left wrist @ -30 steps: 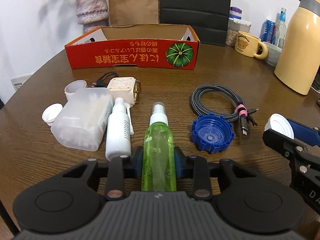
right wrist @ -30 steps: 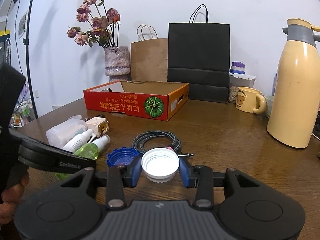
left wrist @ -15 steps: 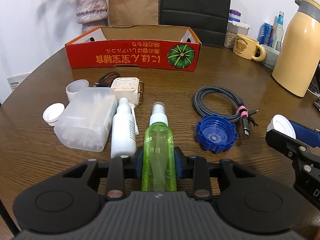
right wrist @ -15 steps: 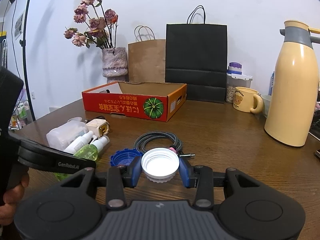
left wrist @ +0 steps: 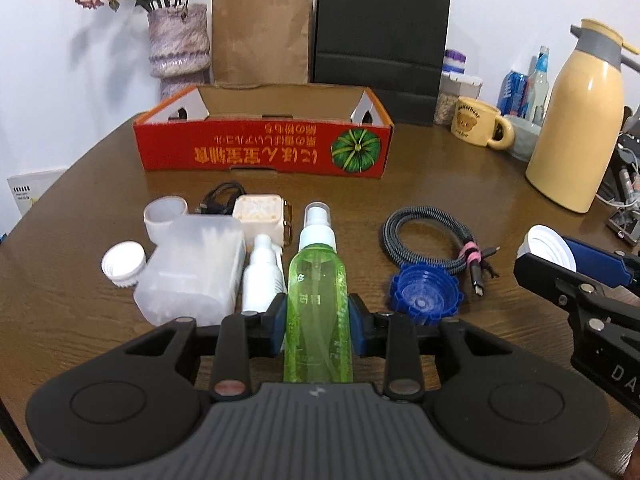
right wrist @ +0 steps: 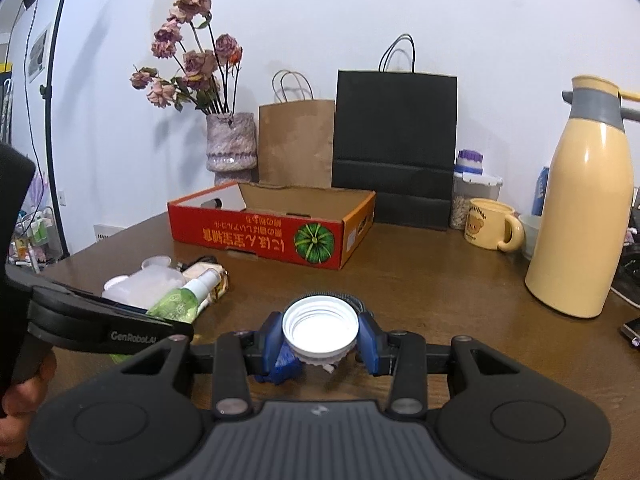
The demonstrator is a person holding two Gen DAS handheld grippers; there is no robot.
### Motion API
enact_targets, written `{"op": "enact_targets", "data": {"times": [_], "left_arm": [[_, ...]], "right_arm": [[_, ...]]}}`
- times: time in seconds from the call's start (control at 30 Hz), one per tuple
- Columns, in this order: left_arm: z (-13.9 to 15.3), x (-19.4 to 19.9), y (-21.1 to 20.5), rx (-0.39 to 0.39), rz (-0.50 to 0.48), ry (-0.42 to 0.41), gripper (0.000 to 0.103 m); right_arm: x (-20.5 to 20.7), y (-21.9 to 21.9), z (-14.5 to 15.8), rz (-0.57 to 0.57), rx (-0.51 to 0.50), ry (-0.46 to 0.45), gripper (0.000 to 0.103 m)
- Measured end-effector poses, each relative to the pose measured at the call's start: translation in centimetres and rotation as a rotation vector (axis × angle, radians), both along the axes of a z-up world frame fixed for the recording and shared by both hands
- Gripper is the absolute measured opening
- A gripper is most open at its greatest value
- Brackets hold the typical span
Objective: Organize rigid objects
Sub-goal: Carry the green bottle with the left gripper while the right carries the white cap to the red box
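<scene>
Between your left gripper's (left wrist: 318,330) blue pads sits the green spray bottle (left wrist: 318,300), clamped at its body with the nozzle pointing away from you toward the red cardboard box (left wrist: 262,148). Your right gripper (right wrist: 319,338) is closed on a white lid (right wrist: 319,324), its hollow side facing up, held clear of the wooden table (right wrist: 440,288). Nearer you than the box, on the table, lie a white bottle (left wrist: 262,276) and a translucent plastic container (left wrist: 192,270) just left of the green bottle, with a small white cap (left wrist: 123,264) at the container's left side. A blue lid (left wrist: 424,298) rests to the green bottle's right, touching a coiled braided cable (left wrist: 434,236). Closer to the box sit a cream square charger (left wrist: 260,216) and a translucent cup (left wrist: 165,216). Behind the box stand a vase (left wrist: 179,42), a brown paper bag (left wrist: 262,36) and a black bag (left wrist: 382,36); right of it, a yellow mug (left wrist: 478,122) and a cream thermos (left wrist: 580,120).
</scene>
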State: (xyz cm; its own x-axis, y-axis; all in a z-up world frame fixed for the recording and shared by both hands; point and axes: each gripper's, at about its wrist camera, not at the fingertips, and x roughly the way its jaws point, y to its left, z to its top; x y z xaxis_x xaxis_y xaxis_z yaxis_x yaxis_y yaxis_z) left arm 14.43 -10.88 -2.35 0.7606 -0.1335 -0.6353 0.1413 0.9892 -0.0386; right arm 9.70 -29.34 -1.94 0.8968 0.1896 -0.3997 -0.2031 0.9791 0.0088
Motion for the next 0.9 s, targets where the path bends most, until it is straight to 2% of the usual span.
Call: {"op": "enact_targets", "data": {"times": [0.4, 0.9], "left_arm": [[3.6, 0.3, 2.4, -0.044, 0.0, -0.076, 0.032], [6.2, 4.4, 5.2, -0.047, 0.023, -0.128, 0.032]], "right_arm": [[0.7, 2.2, 2.6, 0.002, -0.005, -0.053, 0.039], [5.5, 4.9, 4.1, -0.002, 0.021, -0.061, 0.039]]}}
